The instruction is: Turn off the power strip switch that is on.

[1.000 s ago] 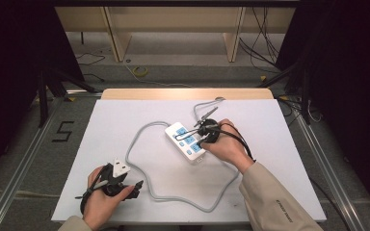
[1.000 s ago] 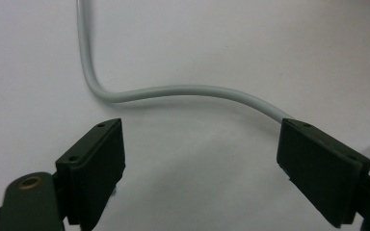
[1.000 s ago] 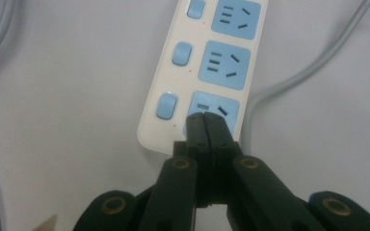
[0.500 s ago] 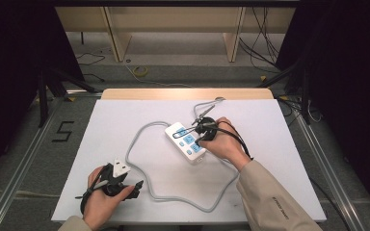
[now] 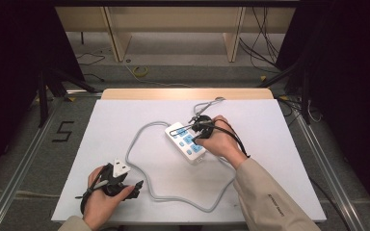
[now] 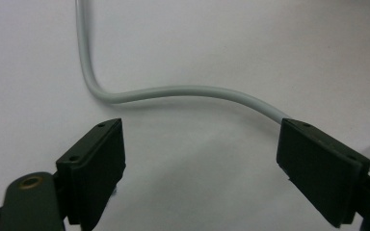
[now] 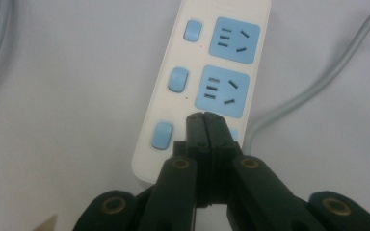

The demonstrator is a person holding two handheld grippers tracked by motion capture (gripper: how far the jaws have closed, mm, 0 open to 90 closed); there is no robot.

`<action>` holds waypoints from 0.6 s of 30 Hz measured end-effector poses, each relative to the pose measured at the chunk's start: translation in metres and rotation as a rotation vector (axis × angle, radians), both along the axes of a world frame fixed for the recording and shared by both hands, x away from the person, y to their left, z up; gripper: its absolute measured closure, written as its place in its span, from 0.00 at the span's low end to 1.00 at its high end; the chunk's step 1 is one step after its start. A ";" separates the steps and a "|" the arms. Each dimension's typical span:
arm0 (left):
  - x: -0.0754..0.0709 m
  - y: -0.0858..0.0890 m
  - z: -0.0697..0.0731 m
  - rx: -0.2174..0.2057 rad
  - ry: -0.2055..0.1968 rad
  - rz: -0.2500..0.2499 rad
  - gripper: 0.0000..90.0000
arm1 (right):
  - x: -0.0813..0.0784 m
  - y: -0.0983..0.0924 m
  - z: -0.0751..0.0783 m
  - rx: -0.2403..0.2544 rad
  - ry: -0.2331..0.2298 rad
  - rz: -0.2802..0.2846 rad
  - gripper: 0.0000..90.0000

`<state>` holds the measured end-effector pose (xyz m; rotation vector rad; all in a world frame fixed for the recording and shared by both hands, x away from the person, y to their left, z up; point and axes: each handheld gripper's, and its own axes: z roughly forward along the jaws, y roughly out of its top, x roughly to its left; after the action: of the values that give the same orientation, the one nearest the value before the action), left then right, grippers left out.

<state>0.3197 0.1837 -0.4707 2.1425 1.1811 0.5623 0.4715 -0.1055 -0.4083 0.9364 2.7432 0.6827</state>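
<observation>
Right gripper (image 7: 205, 118) stays on power strip (image 7: 207, 72), jaws pressed together, hiding third socket. Left gripper (image 6: 200, 166) unmoved, jaws wide apart; grey cable (image 6: 173, 91) runs out of frame.

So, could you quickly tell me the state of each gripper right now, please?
Left gripper: open, holding nothing; the grey cable lies beyond its jaws.
Right gripper: shut, empty, tips over the power strip.

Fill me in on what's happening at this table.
A person holds a gripper in each hand over a white table. The right gripper, jaws shut with nothing between them, sits over a white power strip with blue sockets. The left gripper is open near the strip's grey cable, not gripping it.
</observation>
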 end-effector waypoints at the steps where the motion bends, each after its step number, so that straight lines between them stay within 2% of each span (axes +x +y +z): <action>1: 0.000 0.000 0.000 0.000 0.000 -0.001 0.19 | 0.000 0.000 0.000 -0.001 0.001 0.004 1.00; 18: 0.000 0.000 0.000 0.000 -0.001 -0.003 0.19 | 0.007 0.013 -0.001 0.003 -0.003 0.004 1.00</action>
<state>0.3200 0.1834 -0.4706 2.1437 1.1769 0.5627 0.4788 -0.0924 -0.4090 0.9296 2.7436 0.6882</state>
